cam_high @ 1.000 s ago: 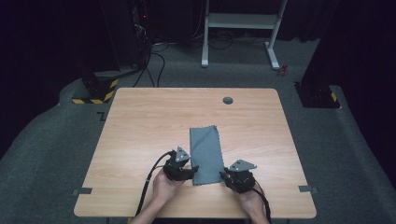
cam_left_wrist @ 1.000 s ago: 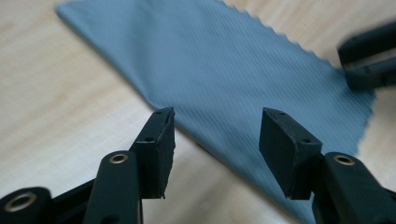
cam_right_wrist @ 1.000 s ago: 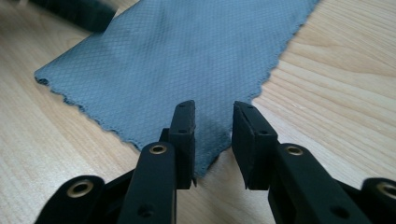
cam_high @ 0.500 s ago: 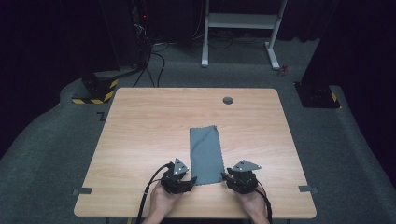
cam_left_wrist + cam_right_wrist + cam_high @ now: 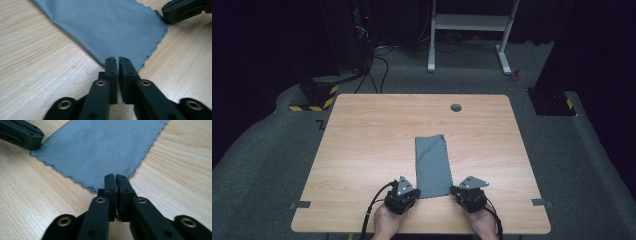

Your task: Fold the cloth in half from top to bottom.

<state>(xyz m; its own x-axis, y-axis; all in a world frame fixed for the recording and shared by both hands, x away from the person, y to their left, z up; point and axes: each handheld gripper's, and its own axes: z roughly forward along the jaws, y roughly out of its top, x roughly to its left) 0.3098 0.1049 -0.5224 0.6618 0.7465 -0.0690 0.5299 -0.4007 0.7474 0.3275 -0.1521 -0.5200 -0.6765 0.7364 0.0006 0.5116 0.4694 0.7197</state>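
1. Cloth (image 5: 432,165): a grey rectangular piece lies flat on the wooden table (image 5: 362,150), its long side running from 12 to 6 o'clock in the high view, a little toward 5 o'clock of the table's middle. Its near short edge lies close to the table's near edge.
2. Left gripper (image 5: 404,195) sits at the near left corner of the cloth, at about 7 o'clock from the cloth's middle, held by the person's left hand (image 5: 387,222).
3. Right gripper (image 5: 468,194) sits at the near right corner of the cloth, at about 5 o'clock from its middle, held by the right hand (image 5: 484,225).
4. In the left gripper view, the left gripper (image 5: 116,60) has just been closing; its jaws now stand clenched together on the corner of the cloth (image 5: 110,27), whose tip runs in between them.
5. In the right gripper view, the right gripper (image 5: 115,177) has likewise just been closing and is now pinched on the other near corner of the cloth (image 5: 100,147), with the scalloped hem running off toward 10 o'clock.
6. Each gripper view shows the other gripper's black jaw tip at the far corner of the same hem: at 2 o'clock in the left gripper view, at 10 o'clock in the right gripper view.
7. A round dark grommet (image 5: 456,107) is set in the table at 12 o'clock, well apart from the cloth.
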